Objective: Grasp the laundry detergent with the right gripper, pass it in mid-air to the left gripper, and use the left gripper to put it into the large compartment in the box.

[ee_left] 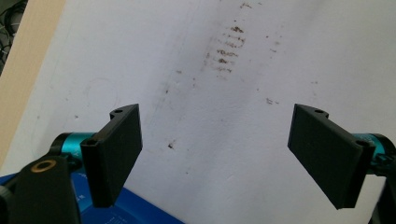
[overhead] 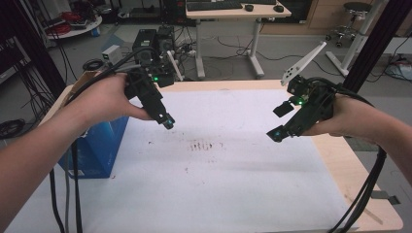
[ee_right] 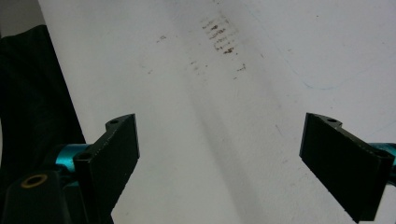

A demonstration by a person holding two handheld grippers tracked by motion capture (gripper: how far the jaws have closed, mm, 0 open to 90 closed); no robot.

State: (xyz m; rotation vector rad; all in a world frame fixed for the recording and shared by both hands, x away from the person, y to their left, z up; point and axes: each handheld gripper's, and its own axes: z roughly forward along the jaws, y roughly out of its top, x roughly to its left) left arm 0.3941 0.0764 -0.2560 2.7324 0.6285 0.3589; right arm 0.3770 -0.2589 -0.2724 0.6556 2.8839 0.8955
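While both grippers, left [overhead: 167,121] and right [overhead: 277,133], hovered released and empty, left risked bumping box [overhead: 99,145]

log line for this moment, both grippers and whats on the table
left gripper: open, empty, above blue box edge | right gripper: open, empty | white sheet: brown smudges at centre

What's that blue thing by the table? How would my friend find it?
Find the big white sheet that covers the table. Go to its left edge, under the person's left arm and the left claw. There stands a blue box against the table's side; it is the one bright blue, boxy thing near the sheet.
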